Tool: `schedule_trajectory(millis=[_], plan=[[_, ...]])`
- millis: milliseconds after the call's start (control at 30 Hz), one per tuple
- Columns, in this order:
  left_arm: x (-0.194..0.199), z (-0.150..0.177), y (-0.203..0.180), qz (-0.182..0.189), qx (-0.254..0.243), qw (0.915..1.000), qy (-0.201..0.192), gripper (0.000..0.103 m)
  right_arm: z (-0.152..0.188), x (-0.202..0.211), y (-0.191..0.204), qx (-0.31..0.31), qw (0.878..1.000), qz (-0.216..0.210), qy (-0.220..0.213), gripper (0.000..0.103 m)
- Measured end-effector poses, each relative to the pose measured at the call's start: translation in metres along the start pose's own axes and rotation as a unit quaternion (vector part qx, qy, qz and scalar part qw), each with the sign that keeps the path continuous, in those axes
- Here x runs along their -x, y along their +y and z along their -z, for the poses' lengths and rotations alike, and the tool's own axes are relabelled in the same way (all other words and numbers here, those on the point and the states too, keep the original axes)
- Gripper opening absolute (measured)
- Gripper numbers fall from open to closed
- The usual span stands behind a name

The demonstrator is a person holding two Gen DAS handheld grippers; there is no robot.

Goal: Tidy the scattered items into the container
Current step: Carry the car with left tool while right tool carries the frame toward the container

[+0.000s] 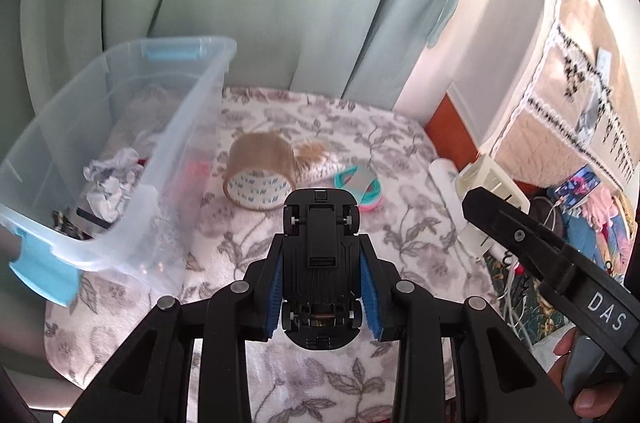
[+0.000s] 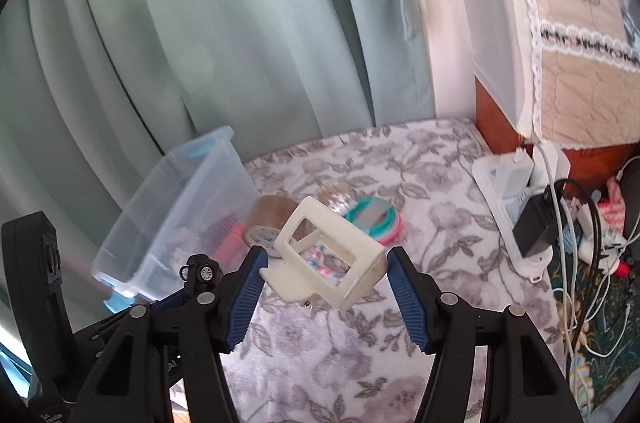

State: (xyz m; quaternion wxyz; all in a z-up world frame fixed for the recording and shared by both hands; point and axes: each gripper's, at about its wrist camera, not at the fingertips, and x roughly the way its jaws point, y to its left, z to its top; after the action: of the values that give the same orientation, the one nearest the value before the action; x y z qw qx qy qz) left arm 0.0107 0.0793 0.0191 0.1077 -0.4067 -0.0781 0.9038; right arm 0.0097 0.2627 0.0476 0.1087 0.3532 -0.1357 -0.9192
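Clear bin [image 1: 120,151] at left with crumpled paper [image 1: 110,179] inside, tape roll [image 1: 260,175] just beside it on the flowered blanket [image 1: 420,223], left gripper [image 1: 322,275] pinching an upturned toy car [image 1: 320,247], right gripper [image 2: 324,279] clamping a cream plastic frame [image 2: 332,255] above the blanket

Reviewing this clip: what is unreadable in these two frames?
- Left wrist: bin contents smeared by motion blur and its cloudy wall.
- Left wrist: toy car shows only its underside.
- Right wrist: tape roll partly hidden behind cream frame.
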Motion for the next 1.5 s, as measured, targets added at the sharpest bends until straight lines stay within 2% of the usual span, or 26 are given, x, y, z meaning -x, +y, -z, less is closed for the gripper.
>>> schedule_trajectory(millis=[300,733,1033,1500], plan=[[0.057,-0.020,0.015,0.007,0.010,0.9975,-0.069,0.035,-0.015,0.041,0.041,0.020,0.998,-0.028,-0.051,0.065],[0.100,-0.033,0.038,0.011,0.033,0.9913,-0.127,0.035,-0.024,0.071,0.077,0.037,0.993,-0.053,-0.094,0.065],[0.101,-0.033,0.066,0.011,0.057,0.9894,-0.133,0.035,-0.022,0.059,0.106,0.066,0.993,-0.062,-0.078,0.065],[0.091,-0.032,0.130,0.002,0.121,0.9847,-0.126,0.035,-0.014,0.018,0.152,0.115,0.991,-0.063,-0.028,0.065]])
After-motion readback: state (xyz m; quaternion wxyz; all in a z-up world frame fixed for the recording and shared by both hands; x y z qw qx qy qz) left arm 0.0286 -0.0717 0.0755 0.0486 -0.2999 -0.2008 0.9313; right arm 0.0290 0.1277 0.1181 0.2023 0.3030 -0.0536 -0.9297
